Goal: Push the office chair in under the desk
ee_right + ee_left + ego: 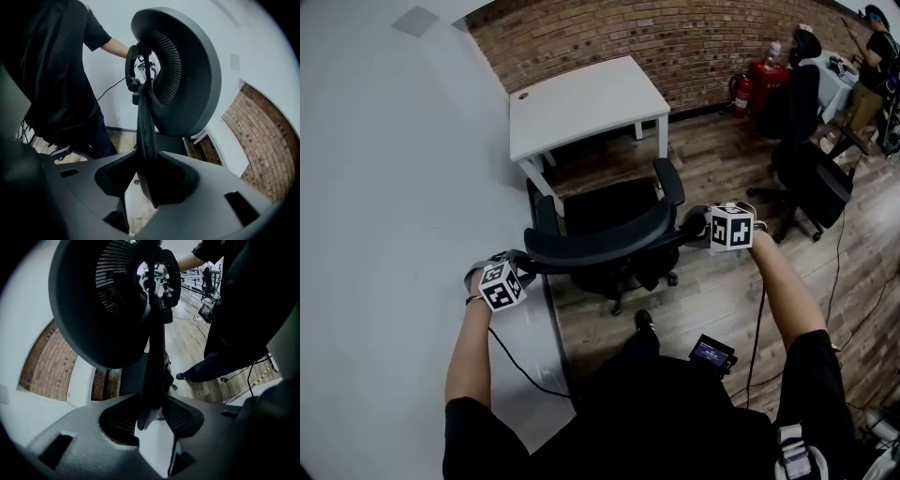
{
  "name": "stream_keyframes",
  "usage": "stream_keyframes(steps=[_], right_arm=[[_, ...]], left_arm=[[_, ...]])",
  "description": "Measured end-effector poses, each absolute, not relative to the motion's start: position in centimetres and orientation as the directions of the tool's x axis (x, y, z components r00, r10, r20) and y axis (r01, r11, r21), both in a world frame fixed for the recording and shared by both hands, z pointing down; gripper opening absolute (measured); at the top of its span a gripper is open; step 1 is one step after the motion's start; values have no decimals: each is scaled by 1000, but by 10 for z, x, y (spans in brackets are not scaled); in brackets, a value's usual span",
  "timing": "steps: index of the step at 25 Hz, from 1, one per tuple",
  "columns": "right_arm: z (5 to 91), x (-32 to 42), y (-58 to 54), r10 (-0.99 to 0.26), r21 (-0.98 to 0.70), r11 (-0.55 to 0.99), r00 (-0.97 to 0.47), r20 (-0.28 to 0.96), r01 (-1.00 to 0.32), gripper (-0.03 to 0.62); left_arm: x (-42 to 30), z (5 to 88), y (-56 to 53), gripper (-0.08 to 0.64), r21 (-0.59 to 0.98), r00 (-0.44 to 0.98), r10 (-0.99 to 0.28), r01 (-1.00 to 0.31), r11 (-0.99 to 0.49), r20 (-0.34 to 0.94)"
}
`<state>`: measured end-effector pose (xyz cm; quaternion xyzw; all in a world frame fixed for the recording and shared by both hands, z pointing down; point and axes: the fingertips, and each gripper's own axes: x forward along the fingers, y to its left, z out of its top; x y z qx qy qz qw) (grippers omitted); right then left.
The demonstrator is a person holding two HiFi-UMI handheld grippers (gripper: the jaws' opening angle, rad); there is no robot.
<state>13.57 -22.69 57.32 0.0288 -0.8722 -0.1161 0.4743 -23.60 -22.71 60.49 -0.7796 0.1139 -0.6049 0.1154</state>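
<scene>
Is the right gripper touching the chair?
Touching. The right gripper view shows the right gripper with its jaws closed on the thin edge of the chair back, with no gap on either side.

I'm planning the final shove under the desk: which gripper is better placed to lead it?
Right, narrowly. The left gripper and right gripper both clamp the backrest rim, but the armrest faces a desk leg; pushing from the right should swing it clear.
</scene>
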Motion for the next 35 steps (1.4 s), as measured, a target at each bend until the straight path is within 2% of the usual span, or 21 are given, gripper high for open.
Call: stream_keyframes(steps=[13,35], right_arm=[[576,116,-368,-162,216,975,-523,837,43,144],[574,116,-527,-196,249,968,-562,803,17,152]], left_arm=[[-254,604,-364,155,-339,279,-341,-59,-939,897],[-252,600,-521,160,-356,281,-370,-102,-929,886]])
